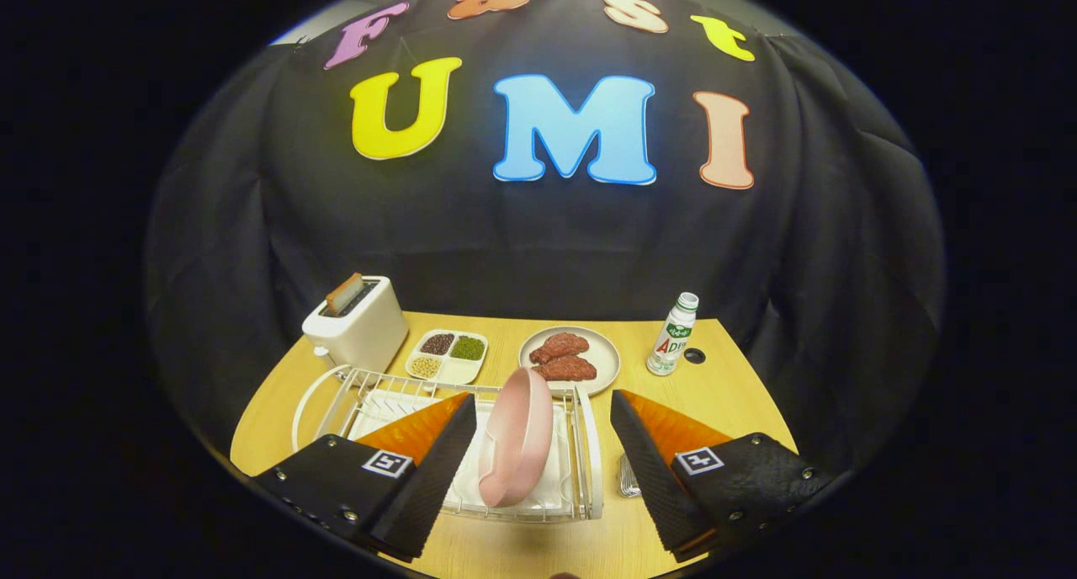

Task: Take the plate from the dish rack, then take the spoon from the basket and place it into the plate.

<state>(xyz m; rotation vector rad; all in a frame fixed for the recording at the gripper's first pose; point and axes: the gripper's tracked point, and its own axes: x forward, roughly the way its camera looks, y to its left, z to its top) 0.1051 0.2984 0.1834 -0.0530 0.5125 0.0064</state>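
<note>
Wooden table (732, 394): pink plate (517, 436) upright in dish rack (580, 444), between spread hand-held gripper (543, 411) fingers.

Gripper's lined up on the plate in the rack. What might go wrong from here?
1. The pink plate stands on edge between the open gripper fingers; an off-centre close may tip it.
2. The dish rack wires hem the plate; fingers may snag or drag the rack.
3. The meat plate sits just beyond; overshoot might bump it.
</note>
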